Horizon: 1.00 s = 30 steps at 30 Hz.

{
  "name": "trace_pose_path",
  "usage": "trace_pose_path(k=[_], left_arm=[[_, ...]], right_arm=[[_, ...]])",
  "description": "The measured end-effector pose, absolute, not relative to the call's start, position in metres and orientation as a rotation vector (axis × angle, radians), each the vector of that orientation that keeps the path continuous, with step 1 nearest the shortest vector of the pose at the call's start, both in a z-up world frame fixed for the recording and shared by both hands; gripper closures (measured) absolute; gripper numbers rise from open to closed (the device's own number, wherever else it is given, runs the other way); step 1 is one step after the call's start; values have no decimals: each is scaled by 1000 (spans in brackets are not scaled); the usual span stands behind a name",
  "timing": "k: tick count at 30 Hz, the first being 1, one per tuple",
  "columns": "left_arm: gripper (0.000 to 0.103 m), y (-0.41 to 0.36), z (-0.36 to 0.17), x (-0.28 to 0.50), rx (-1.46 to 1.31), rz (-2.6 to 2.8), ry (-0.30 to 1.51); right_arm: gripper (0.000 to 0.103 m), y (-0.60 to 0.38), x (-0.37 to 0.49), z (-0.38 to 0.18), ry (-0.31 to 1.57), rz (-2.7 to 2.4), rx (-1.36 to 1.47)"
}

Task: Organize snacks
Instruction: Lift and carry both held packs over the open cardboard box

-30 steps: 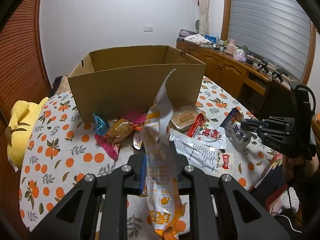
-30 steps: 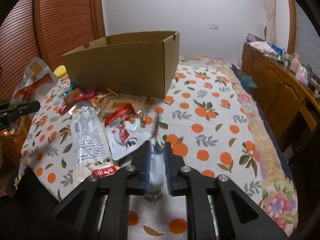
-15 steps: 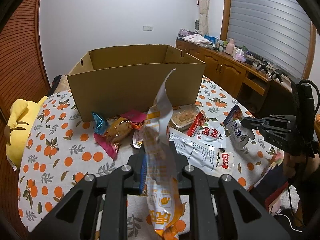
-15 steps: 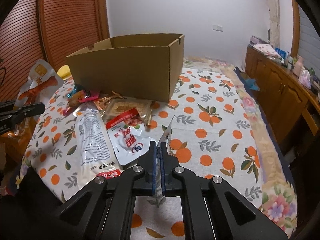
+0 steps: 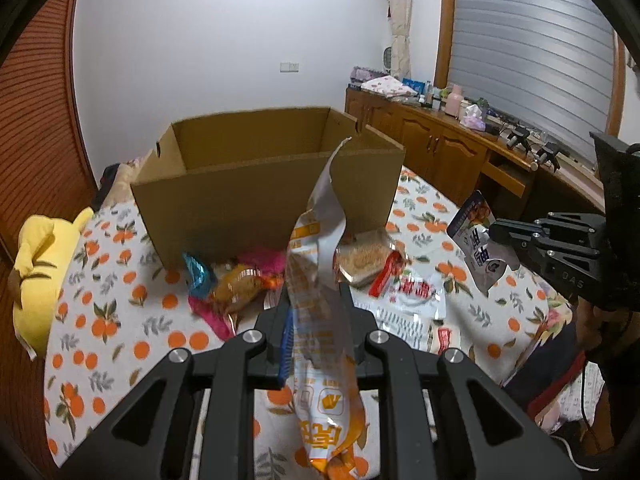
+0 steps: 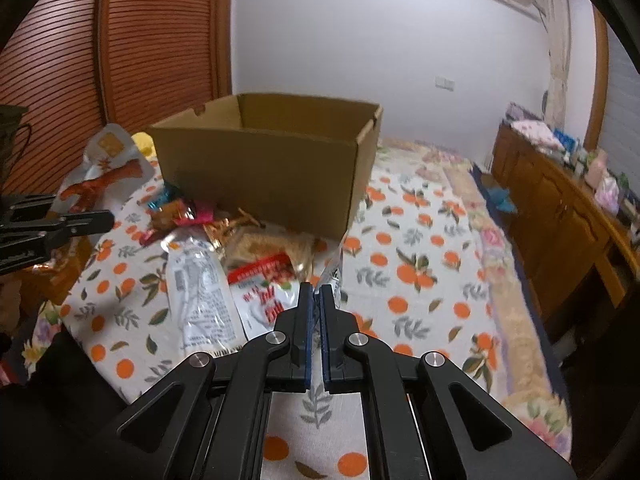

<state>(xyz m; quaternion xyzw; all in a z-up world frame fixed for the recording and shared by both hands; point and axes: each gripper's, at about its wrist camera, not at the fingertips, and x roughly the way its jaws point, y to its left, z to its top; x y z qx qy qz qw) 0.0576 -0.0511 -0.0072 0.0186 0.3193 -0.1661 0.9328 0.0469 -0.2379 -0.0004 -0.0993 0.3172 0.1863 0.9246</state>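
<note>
the left claw (image 5: 316, 312) is clamped on a tall orange and white snack bag (image 5: 320, 332) that stands up between its jaws. the right claw (image 6: 316, 308) is pinched tight on a small blue and white pouch (image 5: 478, 246), held clear above the surface (image 6: 420, 280) with its orange-print cloth. beyond them, loose snack packets (image 6: 224, 240) lie in a heap on the cloth, just in front of an open cardboard box (image 5: 264, 184). a yellow plush toy (image 5: 36, 264) lies at the cloth's edge.

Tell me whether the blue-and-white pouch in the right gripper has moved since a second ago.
Yes. The blue-and-white pouch has risen off the tablecloth, judged against the cardboard box, clamped in the right gripper.
</note>
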Motion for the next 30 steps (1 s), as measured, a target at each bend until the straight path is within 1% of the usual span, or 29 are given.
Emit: trace_pose_path(k=[8,16,23,30], left_arm=[[87,-47,36,80,42,-357,584],[87,-37,67,118,48,-334,540],[87,-25,76,163,56,-302,542],[87,-18,71,213,60,-282,578]], right_arm=[[102,-219,56,45,551,415,-264],[102,-195,82,79,477,463,-305],[102,-170,120,95,442,515,-331],[102,-146,169,92,447,556,-349]])
